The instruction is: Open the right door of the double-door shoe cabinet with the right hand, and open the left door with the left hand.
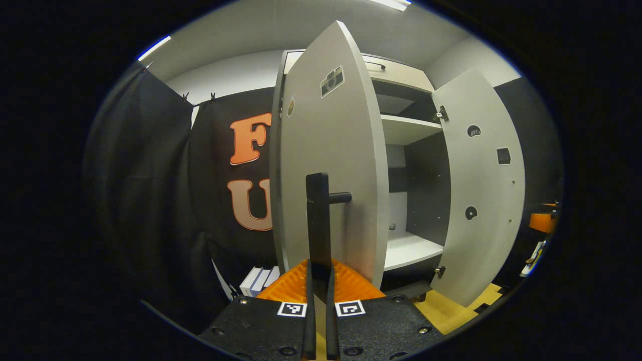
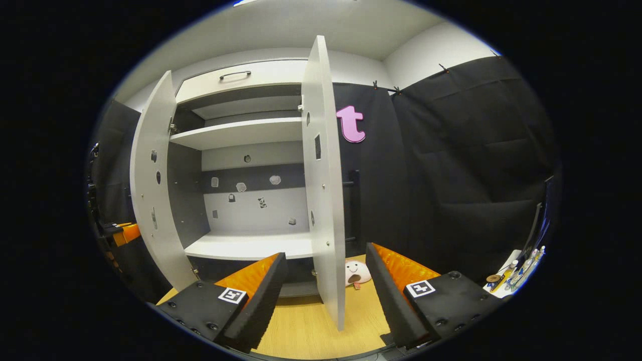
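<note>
In the left gripper view, the left gripper [image 1: 319, 301] is clenching the one black bar handle [image 1: 318, 220] of the left door [image 1: 331, 165], fingers pinched tight around it. In the right gripper view, the right gripper [image 2: 326, 286] is standing released, its two fingers [image 2: 261, 291] spread wide with the free edge of the right door [image 2: 323, 175] between them, touching neither. Two doors are hanging swung out from the shoe cabinet [image 2: 246, 150], leaving open floor [image 2: 306, 326] in front. Two shelves are showing inside, one drawer [image 2: 241, 80] above. A small plush toy [image 2: 357, 273] is lying on the floor past the right door.
</note>
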A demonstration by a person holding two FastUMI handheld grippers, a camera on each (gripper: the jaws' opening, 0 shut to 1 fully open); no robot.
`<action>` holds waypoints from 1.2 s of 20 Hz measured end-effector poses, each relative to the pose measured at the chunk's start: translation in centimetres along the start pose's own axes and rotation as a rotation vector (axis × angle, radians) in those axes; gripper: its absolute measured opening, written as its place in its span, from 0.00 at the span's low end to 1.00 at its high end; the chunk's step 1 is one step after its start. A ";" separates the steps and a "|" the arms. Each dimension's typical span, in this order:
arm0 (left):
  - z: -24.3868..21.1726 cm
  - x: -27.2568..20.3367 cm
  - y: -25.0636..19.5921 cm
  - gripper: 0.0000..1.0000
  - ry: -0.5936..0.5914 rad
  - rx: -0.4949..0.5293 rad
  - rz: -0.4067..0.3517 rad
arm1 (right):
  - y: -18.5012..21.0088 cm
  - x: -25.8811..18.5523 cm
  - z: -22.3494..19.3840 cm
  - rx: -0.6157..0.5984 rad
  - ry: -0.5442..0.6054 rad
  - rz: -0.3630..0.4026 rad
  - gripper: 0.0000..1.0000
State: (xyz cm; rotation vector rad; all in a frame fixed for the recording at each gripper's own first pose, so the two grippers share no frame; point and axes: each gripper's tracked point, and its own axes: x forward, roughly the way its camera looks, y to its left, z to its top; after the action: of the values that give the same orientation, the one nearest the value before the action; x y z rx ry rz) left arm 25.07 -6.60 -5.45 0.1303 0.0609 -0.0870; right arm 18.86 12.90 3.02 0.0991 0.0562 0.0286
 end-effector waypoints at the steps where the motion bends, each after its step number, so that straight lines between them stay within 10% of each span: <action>1: -0.2 0.0 0.0 0.06 0.003 -0.014 0.001 | 0.3 0.0 -0.1 0.002 0.002 0.010 1.00; 16: -0.3 -1.9 0.9 0.00 0.019 -0.198 0.111 | 1.6 0.5 -0.6 -0.003 0.020 0.051 0.92; 24: -0.8 -2.2 0.2 0.00 0.035 -0.165 0.047 | 2.1 0.2 -1.0 -0.014 0.023 0.055 1.00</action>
State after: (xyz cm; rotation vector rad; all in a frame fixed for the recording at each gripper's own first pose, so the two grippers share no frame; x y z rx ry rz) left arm 22.89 -6.08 -6.02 -0.0319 0.0995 -0.0322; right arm 18.90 15.12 2.26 0.0868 0.0758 0.0854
